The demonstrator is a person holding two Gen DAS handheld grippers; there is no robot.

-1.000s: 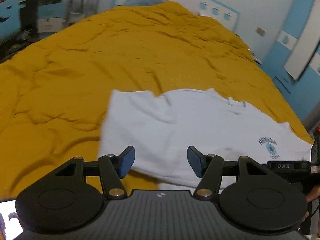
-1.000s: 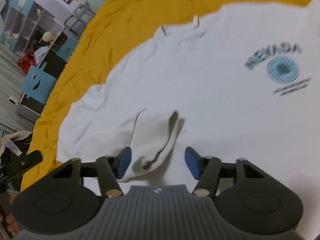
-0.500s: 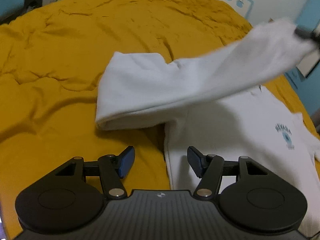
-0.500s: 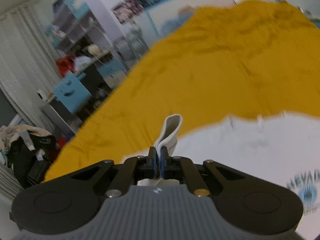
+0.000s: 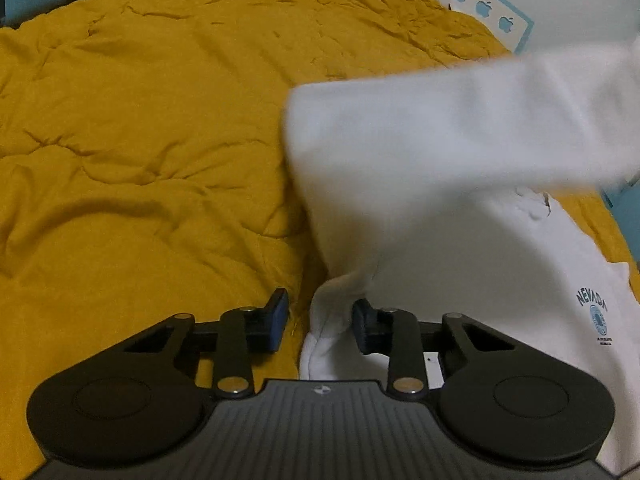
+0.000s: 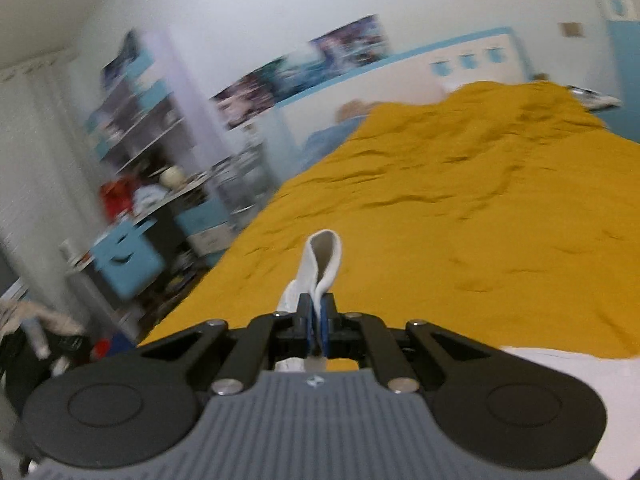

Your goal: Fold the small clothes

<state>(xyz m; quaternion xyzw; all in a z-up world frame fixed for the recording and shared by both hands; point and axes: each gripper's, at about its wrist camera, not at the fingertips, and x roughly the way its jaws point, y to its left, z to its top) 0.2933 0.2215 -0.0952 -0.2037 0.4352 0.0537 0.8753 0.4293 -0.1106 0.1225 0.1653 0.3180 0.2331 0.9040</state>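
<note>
white cotton sweatshirt (image 5: 460, 248) on a mustard quilted bed (image 5: 140, 140): right gripper (image 6: 316, 326) jaws clamped on its sleeve cuff (image 6: 322, 258), left gripper (image 5: 320, 320) jaws closing around its hem.

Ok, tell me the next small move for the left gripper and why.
Probably finish closing the left gripper on the white sweatshirt edge. Its jaws are closing with the bunched hem between them, the left pad not yet touching. The right gripper is shut on the sleeve cuff, lifted over the mustard bedspread, so pinning the body should steady the fold.

Bare yellow bedspread (image 5: 140, 140) lies open leftward; the lifted white sleeve (image 5: 460, 120) bars the right.
</note>
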